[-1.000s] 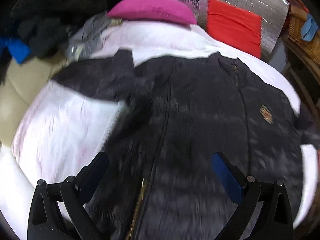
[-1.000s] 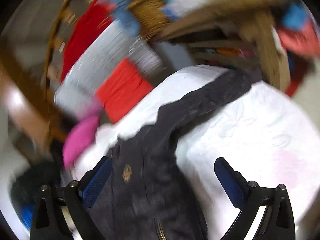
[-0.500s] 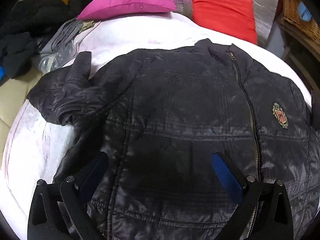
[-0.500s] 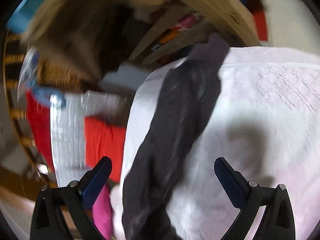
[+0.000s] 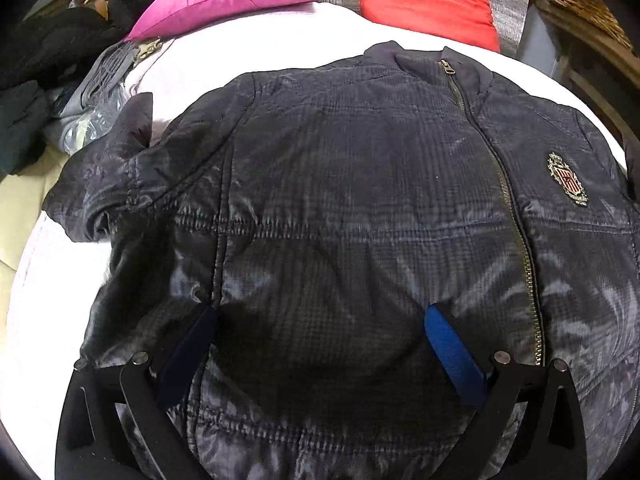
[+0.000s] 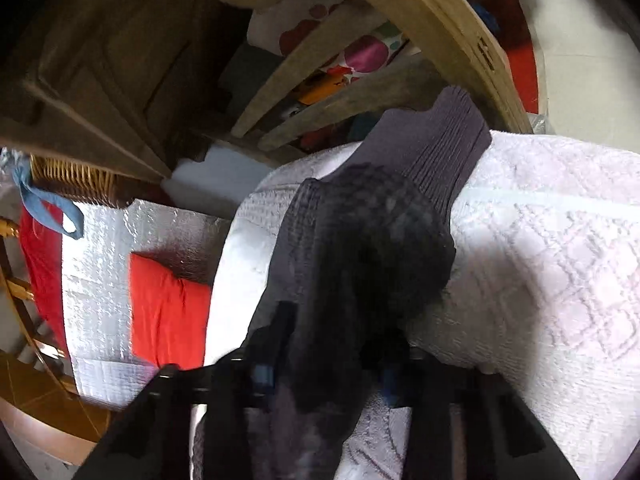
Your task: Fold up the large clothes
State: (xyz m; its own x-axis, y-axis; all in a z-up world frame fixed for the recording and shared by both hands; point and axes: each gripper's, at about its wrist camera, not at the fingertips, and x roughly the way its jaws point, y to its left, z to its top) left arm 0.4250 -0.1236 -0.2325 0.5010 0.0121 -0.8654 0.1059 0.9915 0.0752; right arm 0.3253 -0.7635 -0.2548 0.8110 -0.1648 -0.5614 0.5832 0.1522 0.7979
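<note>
jacket [image 5: 360,208]: spread zip-up across frame centre on white quilt [image 5: 248,52] | left gripper [image 5: 320,344]: spread wide over lower front panel, holding nothing | right gripper [image 6: 320,364]: closed on sleeve [image 6: 360,248], lower centre

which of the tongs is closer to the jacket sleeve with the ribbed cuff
Right. The right tongs are closed around that sleeve, below its ribbed cuff. The left tongs hover open over the jacket body, away from that sleeve.

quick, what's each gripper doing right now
left gripper: open, fingers spread above the jacket, holding nothing.
right gripper: closed on the jacket sleeve.
</note>
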